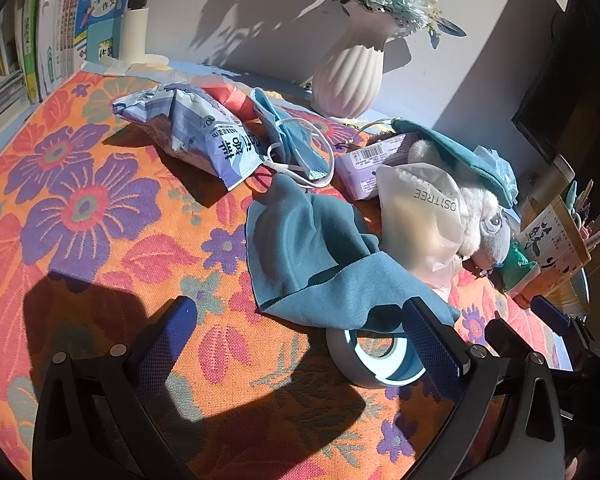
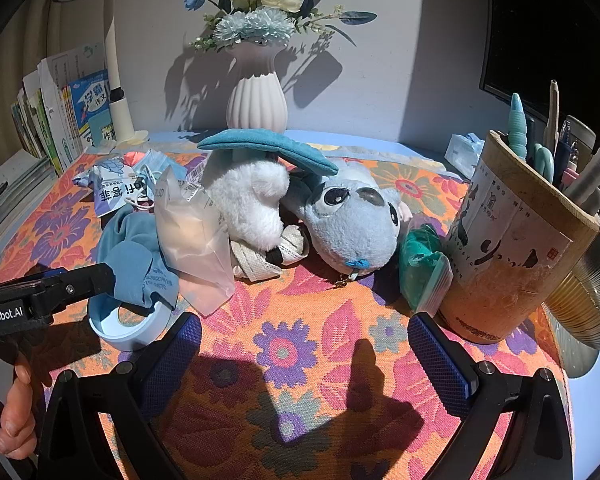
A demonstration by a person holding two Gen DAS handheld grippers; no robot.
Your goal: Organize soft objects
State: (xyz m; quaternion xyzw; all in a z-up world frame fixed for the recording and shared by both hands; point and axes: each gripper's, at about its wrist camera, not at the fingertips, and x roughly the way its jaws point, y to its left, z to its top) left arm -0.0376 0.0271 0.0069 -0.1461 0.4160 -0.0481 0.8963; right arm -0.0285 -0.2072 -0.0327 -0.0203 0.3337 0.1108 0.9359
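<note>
A crumpled teal cloth lies on the floral tablecloth, its near edge draped over a roll of tape. My left gripper is open just in front of the cloth, its right finger against the tape roll and the cloth's corner. To the right lies a grey-blue and white plush toy with a flat teal cushion on top of it. A translucent pouch leans on the plush. My right gripper is open over bare tablecloth, short of the plush.
A snack bag, blue face mask and purple packet lie behind the cloth. A green zip bag and wooden pen holder stand right. A white vase, lamp and books line the back.
</note>
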